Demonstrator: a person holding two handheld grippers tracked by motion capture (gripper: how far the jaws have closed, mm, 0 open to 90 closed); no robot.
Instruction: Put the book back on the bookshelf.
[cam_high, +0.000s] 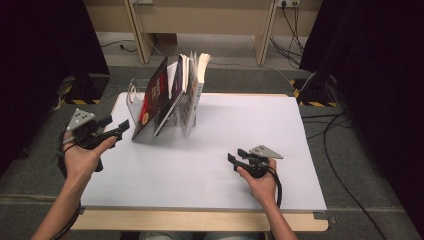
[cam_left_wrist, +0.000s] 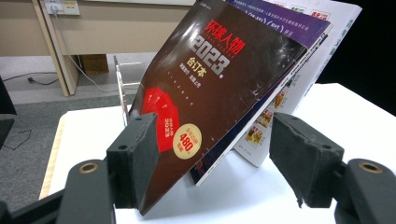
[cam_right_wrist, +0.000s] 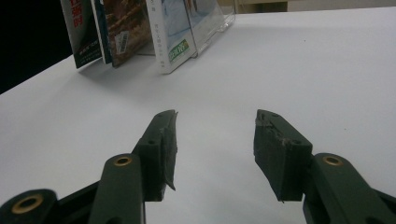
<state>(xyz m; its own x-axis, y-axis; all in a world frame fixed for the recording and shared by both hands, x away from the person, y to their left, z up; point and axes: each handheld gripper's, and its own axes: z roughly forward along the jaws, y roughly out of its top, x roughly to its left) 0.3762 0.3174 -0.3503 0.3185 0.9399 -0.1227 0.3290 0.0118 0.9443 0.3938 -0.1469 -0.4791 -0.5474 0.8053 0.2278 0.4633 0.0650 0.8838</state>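
Several books lean to the left in a clear stand (cam_high: 132, 95) at the back left of the white table (cam_high: 240, 125). The frontmost is a dark brown magazine (cam_high: 152, 96) with red lettering (cam_left_wrist: 210, 79). A purple-covered one (cam_left_wrist: 285, 25) and a white one (cam_high: 192, 97) stand behind it. My left gripper (cam_high: 116, 125) is open just left of the magazine's lower edge, its jaws framing that cover without touching it (cam_left_wrist: 212, 126). My right gripper (cam_high: 236, 155) is open and empty low over the table's right middle (cam_right_wrist: 215, 115), pointing toward the book spines (cam_right_wrist: 175, 35).
The table's wooden front edge (cam_high: 200, 220) is near the person's body. Wooden furniture legs (cam_high: 264, 30) and floor cables (cam_high: 345, 185) lie beyond and beside the table. Dark curtains (cam_high: 40, 50) hang on both sides.
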